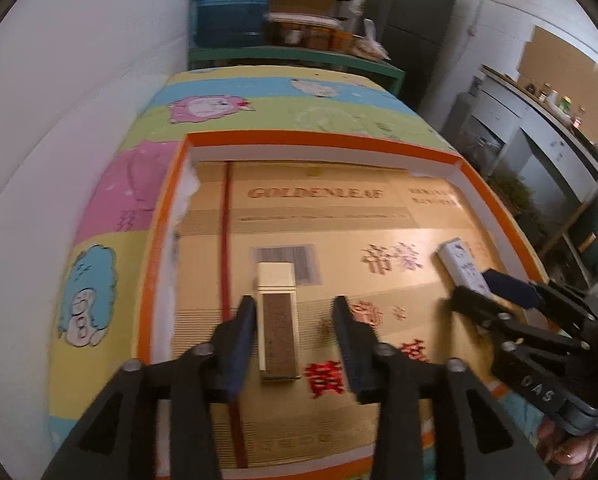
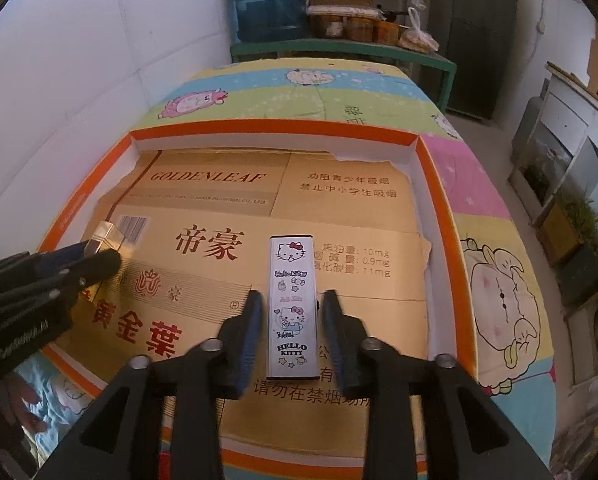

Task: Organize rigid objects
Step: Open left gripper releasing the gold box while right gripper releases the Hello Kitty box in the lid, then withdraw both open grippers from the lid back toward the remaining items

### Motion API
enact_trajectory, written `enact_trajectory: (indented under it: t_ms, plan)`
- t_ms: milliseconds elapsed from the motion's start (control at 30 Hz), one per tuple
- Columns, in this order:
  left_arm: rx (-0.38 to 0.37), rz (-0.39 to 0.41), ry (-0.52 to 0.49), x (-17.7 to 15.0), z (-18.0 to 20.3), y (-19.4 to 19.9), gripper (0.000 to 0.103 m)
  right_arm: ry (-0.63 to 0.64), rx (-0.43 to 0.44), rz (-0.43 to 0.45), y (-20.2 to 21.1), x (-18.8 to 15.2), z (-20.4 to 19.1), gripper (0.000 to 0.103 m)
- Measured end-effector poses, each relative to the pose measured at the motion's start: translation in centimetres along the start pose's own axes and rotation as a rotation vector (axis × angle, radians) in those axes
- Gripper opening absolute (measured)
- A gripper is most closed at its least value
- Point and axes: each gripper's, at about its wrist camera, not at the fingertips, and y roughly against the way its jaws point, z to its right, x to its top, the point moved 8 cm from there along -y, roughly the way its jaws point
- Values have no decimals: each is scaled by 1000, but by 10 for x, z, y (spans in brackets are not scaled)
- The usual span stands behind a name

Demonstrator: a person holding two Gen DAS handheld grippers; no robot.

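We look down along both grippers into a shallow orange-rimmed white tray (image 2: pixel 275 127) lined with flattened tan printed cardboard (image 2: pixel 227 216), which sits on a pastel cartoon-print cloth (image 2: pixel 495 292) covering the table.

Our left gripper (image 1: pixel 295 320) points steeply downward with its two black fingers (image 1: pixel 243 332) spread apart. Between them a cream rectangular box with a brown textured panel (image 1: pixel 278 320) lies flat on the cardboard, lengthwise along the fingers. The left finger stands just beside the box's edge, while a clear gap shows between the box and the right finger, so the jaws are open and not clamped on it. From the right wrist view the same left gripper (image 2: pixel 99 258) comes in from the left edge with the box's far end (image 2: pixel 109 236) showing past its tips.

Our right gripper (image 2: pixel 289 312) also tilts steeply downward. A white rectangular Hello Kitty box (image 2: pixel 293 304) lies flat between its fingers (image 2: pixel 251 320), close to both pads, with thin slivers of cardboard visible on either side; the jaws look open, not pressing. In the left wrist view the right gripper (image 1: pixel 475 286) reaches in from the right, straddling that white box (image 1: pixel 461 266), near the tray's right wall.

A bit of a hand (image 2: pixel 27 412) shows under the left gripper.
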Motion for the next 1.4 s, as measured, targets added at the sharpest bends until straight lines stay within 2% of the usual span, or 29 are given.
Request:
enact_trajectory:
  t_ms: [33, 167, 333, 567, 1000, 1400]
  plan:
    - [-5, -1, -9, 0, 4, 0, 53, 0, -6, 0, 0, 0, 1, 52]
    - [24, 10, -26, -1, 9, 0, 54, -8, -6, 6, 3, -1, 2, 52]
    - [21, 17, 12, -4, 8, 8, 54, -30, -25, 28, 12, -4, 8, 52]
    - [47, 104, 7, 0, 11, 40, 54, -47, -37, 59, 32, -5, 11, 52]
    - [104, 148, 41, -13, 10, 87, 46, -45, -52, 108, 79, -10, 3, 52]
    - [127, 167, 56, -31, 18, 122, 46, -41, -56, 144, 120, -18, -4, 52]
